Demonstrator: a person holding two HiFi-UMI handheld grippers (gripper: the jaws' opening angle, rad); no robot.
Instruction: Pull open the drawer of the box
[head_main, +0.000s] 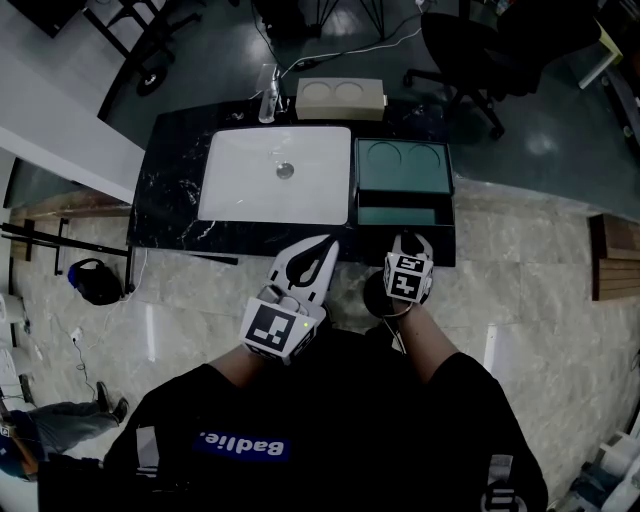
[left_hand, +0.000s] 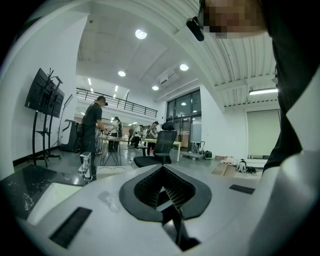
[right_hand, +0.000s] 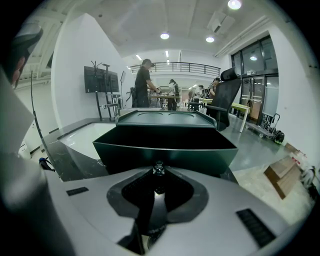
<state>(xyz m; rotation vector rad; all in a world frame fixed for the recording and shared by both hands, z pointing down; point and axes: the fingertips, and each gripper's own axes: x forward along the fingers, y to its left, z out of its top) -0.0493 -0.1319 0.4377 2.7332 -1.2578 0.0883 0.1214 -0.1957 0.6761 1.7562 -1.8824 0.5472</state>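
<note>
A dark green box (head_main: 404, 165) stands on the right end of the black marble counter (head_main: 175, 150). Its drawer (head_main: 397, 215) is slid out toward me, showing a lighter green inside. My right gripper (head_main: 408, 241) sits at the drawer front. In the right gripper view the drawer's front wall (right_hand: 165, 152) fills the middle, and the right gripper (right_hand: 158, 172) is shut on the small knob (right_hand: 158, 168). My left gripper (head_main: 325, 250) hovers over the counter's front edge, left of the drawer. In its own view the left gripper (left_hand: 163, 172) is shut and holds nothing.
A white sink basin (head_main: 240, 185) with a faucet (head_main: 267, 100) takes up the counter's left and middle. A beige box (head_main: 340, 98) stands behind it. An office chair (head_main: 470, 50) is beyond the counter, and a black object (head_main: 95, 280) lies on the floor at left.
</note>
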